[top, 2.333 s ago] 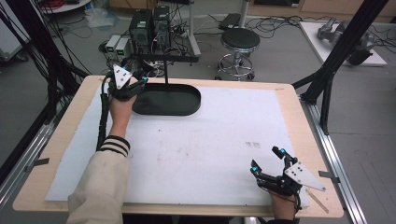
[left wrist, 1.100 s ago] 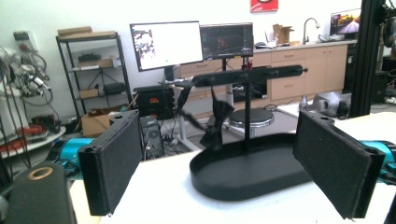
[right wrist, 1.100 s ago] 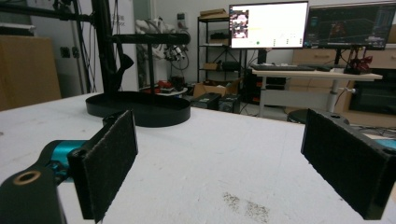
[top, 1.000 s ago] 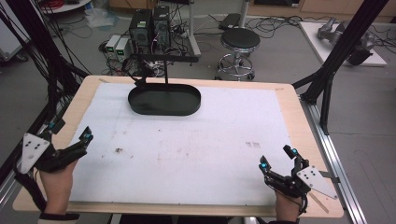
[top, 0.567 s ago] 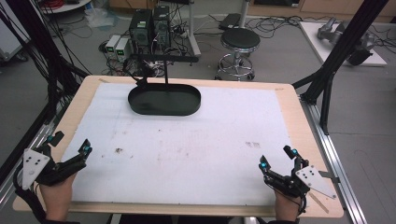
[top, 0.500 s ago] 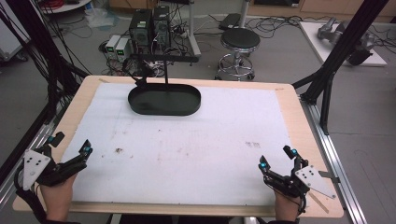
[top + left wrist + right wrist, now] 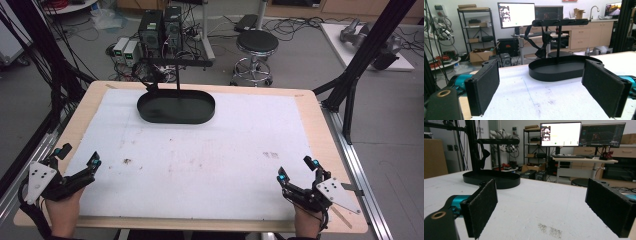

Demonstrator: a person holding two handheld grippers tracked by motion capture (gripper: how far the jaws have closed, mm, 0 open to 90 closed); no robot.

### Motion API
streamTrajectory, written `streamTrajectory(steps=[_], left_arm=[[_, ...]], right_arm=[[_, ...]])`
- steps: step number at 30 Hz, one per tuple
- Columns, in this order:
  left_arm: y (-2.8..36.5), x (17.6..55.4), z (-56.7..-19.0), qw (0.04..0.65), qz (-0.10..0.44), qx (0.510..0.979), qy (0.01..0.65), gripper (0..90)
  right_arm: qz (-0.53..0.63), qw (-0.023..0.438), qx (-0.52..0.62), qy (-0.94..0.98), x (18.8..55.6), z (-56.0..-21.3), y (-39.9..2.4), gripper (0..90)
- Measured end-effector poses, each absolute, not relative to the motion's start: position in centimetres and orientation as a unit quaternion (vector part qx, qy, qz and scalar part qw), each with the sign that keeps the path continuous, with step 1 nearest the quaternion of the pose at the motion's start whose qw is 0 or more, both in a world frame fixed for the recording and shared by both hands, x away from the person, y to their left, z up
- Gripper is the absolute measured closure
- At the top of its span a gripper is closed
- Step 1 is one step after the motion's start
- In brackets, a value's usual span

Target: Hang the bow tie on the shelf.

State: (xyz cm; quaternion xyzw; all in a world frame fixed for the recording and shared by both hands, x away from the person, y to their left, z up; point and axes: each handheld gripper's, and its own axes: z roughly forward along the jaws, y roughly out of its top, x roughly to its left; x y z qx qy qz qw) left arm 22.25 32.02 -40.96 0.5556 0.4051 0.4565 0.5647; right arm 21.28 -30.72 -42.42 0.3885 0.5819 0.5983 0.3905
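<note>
Two hand-held grippers rest at the near corners of a white-topped table [image 7: 210, 165], each with its jaws spread wide and nothing between them. The left gripper [image 7: 79, 161] sits at the near left edge, held from below by the person's left hand [image 7: 62, 212], its teal-tipped fingers angled toward the middle of the table. The right gripper [image 7: 298, 170] sits at the near right edge above the right hand [image 7: 306, 224], its grey plate tilted outward. In the left gripper view, the two black pads [image 7: 484, 87] stand well apart over bare white board, released. The right gripper view shows the same: pads [image 7: 482, 206] parted, holding nothing.

Well away from both, at the far side of the table and a little left of centre, stands a black oval tray [image 7: 176, 106] with an upright post and a crossbar [image 7: 177, 62] on top. A dark bow tie [image 7: 544, 45] hangs from that bar on a strap, above the tray's left end. Small dark smudges [image 7: 126, 161] mark the white surface near the left gripper. Beyond the table stand a round stool [image 7: 256, 42] and computer towers [image 7: 160, 27] on the floor.
</note>
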Motion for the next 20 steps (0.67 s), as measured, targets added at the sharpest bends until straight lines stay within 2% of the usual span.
streamTrajectory(steps=[20], left_arm=[[31.81, 22.47, -41.1, 0.558, 0.458, 0.562, 0.404, 15.0]], right_arm=[[0.594, 0.392, 0.389, 0.585, 21.56, -42.53, -30.56, 9.9]])
